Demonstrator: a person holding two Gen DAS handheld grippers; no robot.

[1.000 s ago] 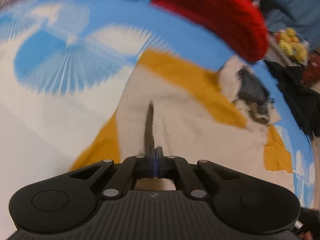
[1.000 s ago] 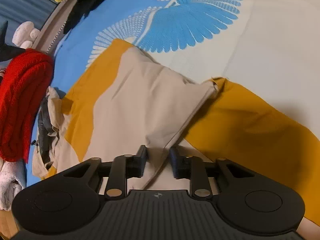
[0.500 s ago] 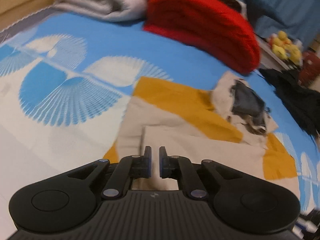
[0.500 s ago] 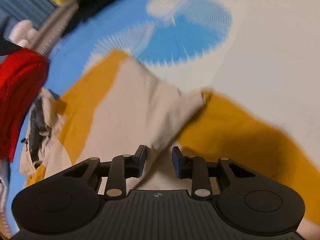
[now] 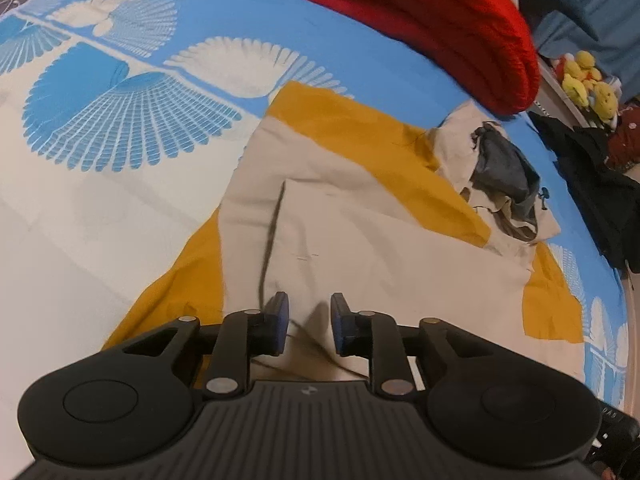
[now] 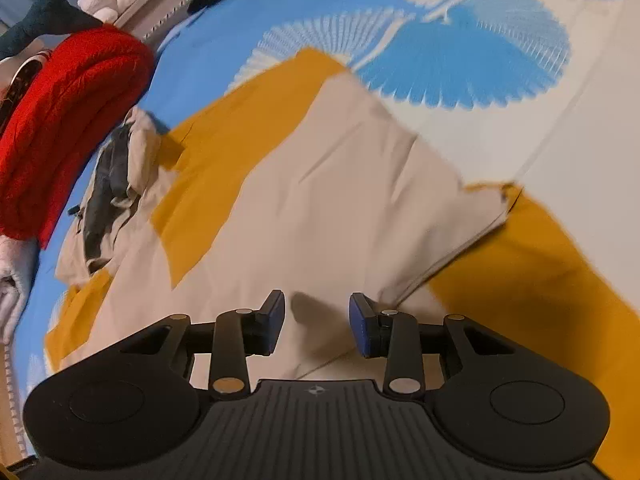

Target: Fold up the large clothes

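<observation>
The beige and mustard jacket [image 5: 360,240] lay flat on the bed cover [image 5: 100,208], spread directly ahead of both pairs of fingers and running under them. In the left wrist view its long axis ran from just below the fingers away toward the upper right, ending at the crumpled hood [image 5: 500,176] with its dark lining, which pointed toward the red blanket [image 5: 440,20]. In the right wrist view the same axis ran from the fingers toward the upper left, hood end [image 6: 112,184] again nearest the red blanket [image 6: 68,120]. A beige panel was folded over the mustard body, its fold edge starting just left of the left fingers and leading away from them; a mustard sleeve or side section [image 6: 540,272] stretched out to the right of the right fingers.

The left gripper [image 5: 308,326] had its 2 fingers a narrow gap apart, having just been opening, with beige cloth seen below the gap but not pinched. The right gripper [image 6: 318,322] stood a little wider, also having just been opening, with nothing clamped between its fingers and only their shadow on the cloth beneath. Yellow plush toys [image 5: 584,80] sat far beyond the left fingers at the upper right.
</observation>
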